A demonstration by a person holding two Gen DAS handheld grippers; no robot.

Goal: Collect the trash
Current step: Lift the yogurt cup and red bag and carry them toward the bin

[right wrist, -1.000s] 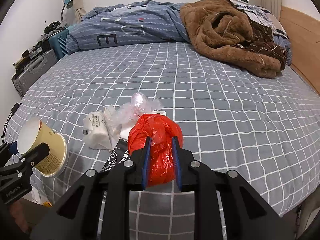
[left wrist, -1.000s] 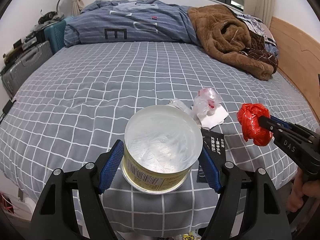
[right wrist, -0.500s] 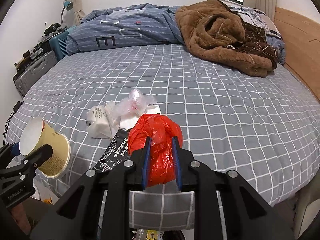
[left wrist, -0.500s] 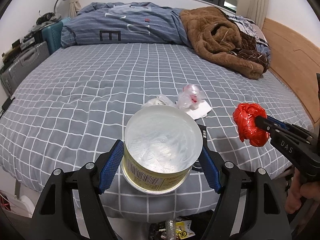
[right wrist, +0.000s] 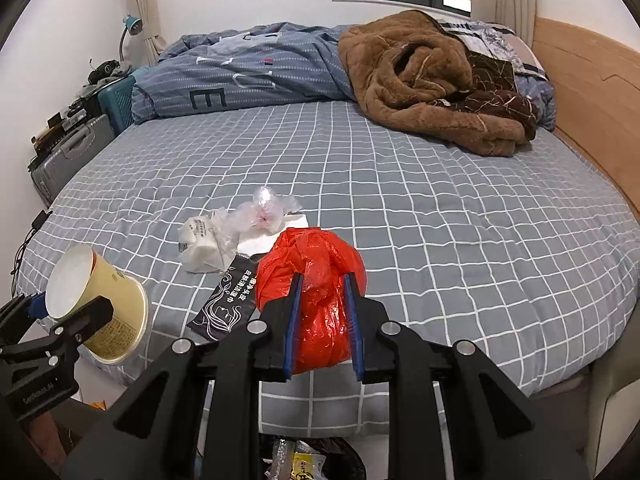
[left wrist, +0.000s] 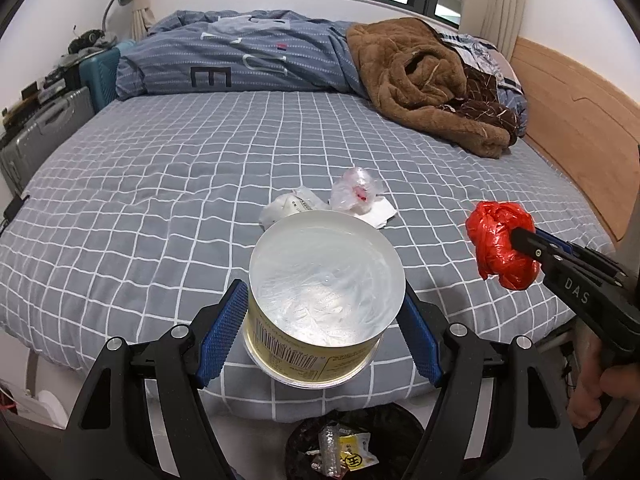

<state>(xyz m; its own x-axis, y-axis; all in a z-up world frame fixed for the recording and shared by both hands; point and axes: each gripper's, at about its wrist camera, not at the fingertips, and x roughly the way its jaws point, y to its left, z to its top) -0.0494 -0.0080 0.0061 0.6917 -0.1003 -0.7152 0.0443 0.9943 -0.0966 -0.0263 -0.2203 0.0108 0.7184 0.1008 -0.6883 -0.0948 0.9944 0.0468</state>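
Left tool (left wrist: 324, 332) clamped on a yellow cup (left wrist: 320, 304), blue pads (left wrist: 222, 334) pressed to both sides, open mouth tipped toward the camera. Bar code on the cup wall, small print there too tiny to read. Right tool (right wrist: 320, 316) squeezed narrow on a red bag (right wrist: 312, 280), crumpled into a ball. Both held up in the air, off the near edge of the bed (left wrist: 160, 184), cup to the left, red bag well apart to the right. "DAS" in white letters on the side of the right tool in the left view (left wrist: 576, 292). "GenRobot.AI", or close to it, on the left tool in the right view (right wrist: 38, 394). More trash lying on the grey checked bed near the edge: a white wad (right wrist: 198, 246) with tiny dark print, a clear bag (right wrist: 260, 216) with pink inside touching it, a white tissue (right wrist: 272, 236) under that, and a black packet (right wrist: 228, 304) with white Chinese writing and a drawn face, just beside the tissue. Below the tools, a black bin bag (left wrist: 352, 444) on the floor with wrappers inside, one yellow with a bold red mark. At the far end, a blue quilt (left wrist: 240, 60) with a big "E", and a brown blanket (left wrist: 420, 80) in a heap.
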